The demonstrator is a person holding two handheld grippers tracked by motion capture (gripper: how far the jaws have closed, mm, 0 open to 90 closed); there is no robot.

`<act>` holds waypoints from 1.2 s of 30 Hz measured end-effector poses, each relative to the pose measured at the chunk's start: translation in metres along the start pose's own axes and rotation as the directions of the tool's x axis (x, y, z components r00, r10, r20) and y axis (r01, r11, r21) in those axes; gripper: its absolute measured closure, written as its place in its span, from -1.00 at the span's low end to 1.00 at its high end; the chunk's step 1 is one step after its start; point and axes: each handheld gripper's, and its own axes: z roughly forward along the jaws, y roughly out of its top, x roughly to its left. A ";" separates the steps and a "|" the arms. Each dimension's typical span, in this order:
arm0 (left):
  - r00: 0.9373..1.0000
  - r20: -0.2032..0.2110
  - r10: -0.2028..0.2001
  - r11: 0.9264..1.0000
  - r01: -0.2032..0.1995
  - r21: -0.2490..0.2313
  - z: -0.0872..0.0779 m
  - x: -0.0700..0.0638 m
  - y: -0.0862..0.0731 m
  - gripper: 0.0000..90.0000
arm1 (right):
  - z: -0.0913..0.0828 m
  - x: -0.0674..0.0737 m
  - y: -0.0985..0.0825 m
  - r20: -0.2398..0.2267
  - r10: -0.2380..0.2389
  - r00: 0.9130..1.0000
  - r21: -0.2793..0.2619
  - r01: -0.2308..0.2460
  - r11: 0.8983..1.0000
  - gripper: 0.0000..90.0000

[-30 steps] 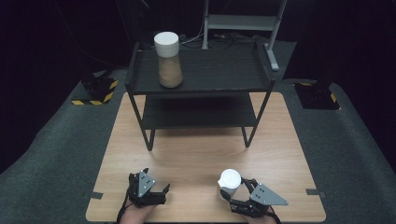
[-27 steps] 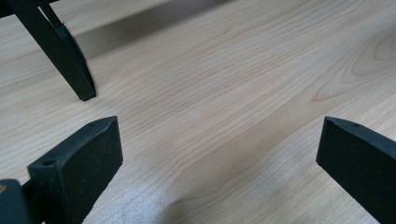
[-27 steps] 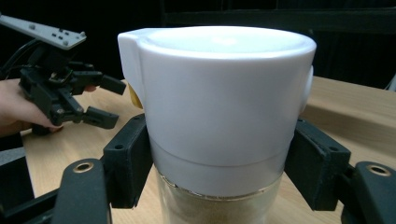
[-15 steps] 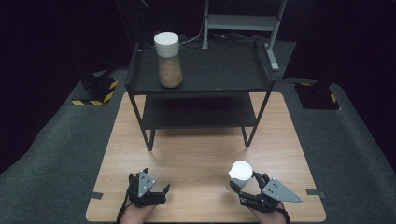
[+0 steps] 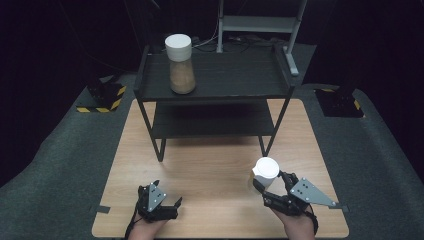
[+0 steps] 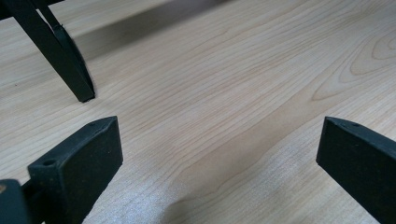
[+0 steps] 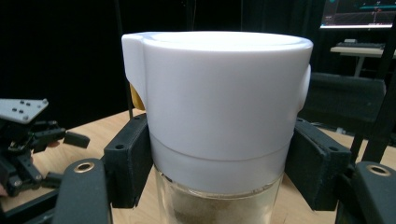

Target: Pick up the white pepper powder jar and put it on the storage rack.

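High view: a wooden desk (image 5: pixel 210 165) on dark grey flooring, with a black two-tier shelf rack (image 5: pixel 215 85) standing at its far half.
Right hand-held gripper (image 5: pixel 265 186): near the desk's front right corner, jaws clamped on a white-lidded jar (image 5: pixel 265 172), one jaw on each side.
Held jar: clear-walled, white cap uppermost, a pale brown fill visible below the cap; whether its base touches the desk cannot be told.
Right gripper view: the white lid (image 7: pixel 217 93) looms between the two black jaws, whose pads press the jar at the cap's lower edge and just under it; the clear body with its tan contents (image 7: pixel 219 205) drops out of frame below.
Left hand-held gripper (image 5: pixel 167 204): near the desk's front left, low over the wood, jaws spread wide with nothing in them.
Left gripper view: bare wood grain between the two parted jaws, and one black leg of the rack (image 6: pixel 65 56) planted on the desk at upper left.
Second jar (image 5: pixel 180 64): same white cap and brown fill, upright at the left end of the rack's top shelf, well apart from both hands.
Hands: a person's hands enter from the bottom edge, one behind each tool.
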 end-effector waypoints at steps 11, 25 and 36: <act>1.000 0.003 0.001 1.000 -0.001 -0.001 0.000 0.001 0.000 -0.98 | 0.007 -0.001 0.024 0.012 -0.007 1.000 -0.020 0.007 1.000 -0.34; 1.000 0.010 -0.004 1.000 0.004 -0.005 0.000 0.002 -0.001 -0.98 | 0.013 0.001 0.059 0.021 -0.039 0.999 -0.066 0.041 0.997 -0.34; 1.000 0.017 -0.003 1.000 0.003 -0.005 0.000 0.003 -0.001 -0.98 | 0.018 -0.001 0.087 0.040 -0.048 0.998 -0.101 0.052 0.993 -0.33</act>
